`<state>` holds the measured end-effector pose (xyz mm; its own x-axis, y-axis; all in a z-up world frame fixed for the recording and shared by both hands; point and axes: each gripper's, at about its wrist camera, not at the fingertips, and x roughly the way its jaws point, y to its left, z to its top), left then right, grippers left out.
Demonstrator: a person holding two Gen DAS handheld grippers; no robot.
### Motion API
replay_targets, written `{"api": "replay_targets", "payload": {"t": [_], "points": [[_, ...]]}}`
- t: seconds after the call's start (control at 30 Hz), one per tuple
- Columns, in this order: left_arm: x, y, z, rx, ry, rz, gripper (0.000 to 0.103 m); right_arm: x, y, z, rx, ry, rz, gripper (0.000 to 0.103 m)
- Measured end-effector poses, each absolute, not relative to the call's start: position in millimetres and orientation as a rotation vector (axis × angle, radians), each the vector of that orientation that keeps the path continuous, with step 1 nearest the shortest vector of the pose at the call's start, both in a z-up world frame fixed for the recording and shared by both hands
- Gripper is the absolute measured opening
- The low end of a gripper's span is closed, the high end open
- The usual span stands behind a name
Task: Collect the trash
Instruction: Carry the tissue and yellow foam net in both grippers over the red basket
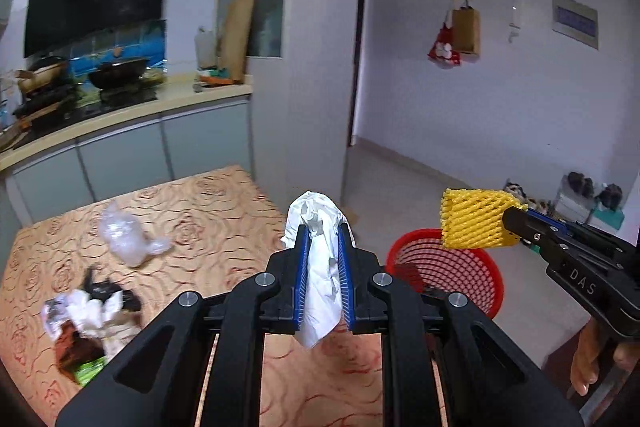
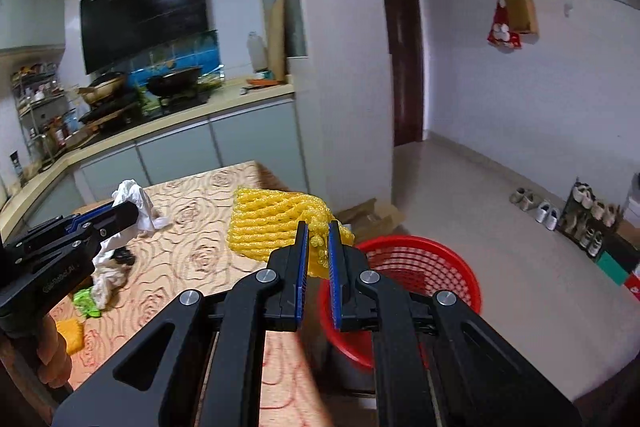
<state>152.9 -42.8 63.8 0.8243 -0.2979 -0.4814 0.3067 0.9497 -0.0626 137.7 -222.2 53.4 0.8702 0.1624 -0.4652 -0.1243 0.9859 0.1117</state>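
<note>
My left gripper [image 1: 323, 233] is shut on a crumpled white tissue [image 1: 320, 267] and holds it above the table's right part. My right gripper [image 2: 318, 229] is shut on a yellow foam fruit net [image 2: 272, 223], held in the air beside the red mesh basket [image 2: 416, 267]. In the left wrist view the net [image 1: 474, 219] hangs just above the basket's rim [image 1: 404, 243]. A pile of wrappers and tissues [image 1: 84, 323] and a clear plastic bag [image 1: 128, 235] lie on the table's left.
The table [image 1: 208, 219] has a patterned orange cloth. A kitchen counter [image 1: 132, 107] with a stove and pans runs behind it. A white pillar [image 1: 316, 67] stands past the table. Shoes [image 2: 568, 211] line the right wall. Flattened cardboard [image 2: 372, 215] lies on the floor.
</note>
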Motion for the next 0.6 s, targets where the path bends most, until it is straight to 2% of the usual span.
{"api": "replay_targets", "payload": {"t": [0.6], "points": [[210.0,-144.5,22.5,0.043,0.637,-0.513,0.014,171.5,-291.2,20.3,0.112,0.565,-0.015,0.010]]}}
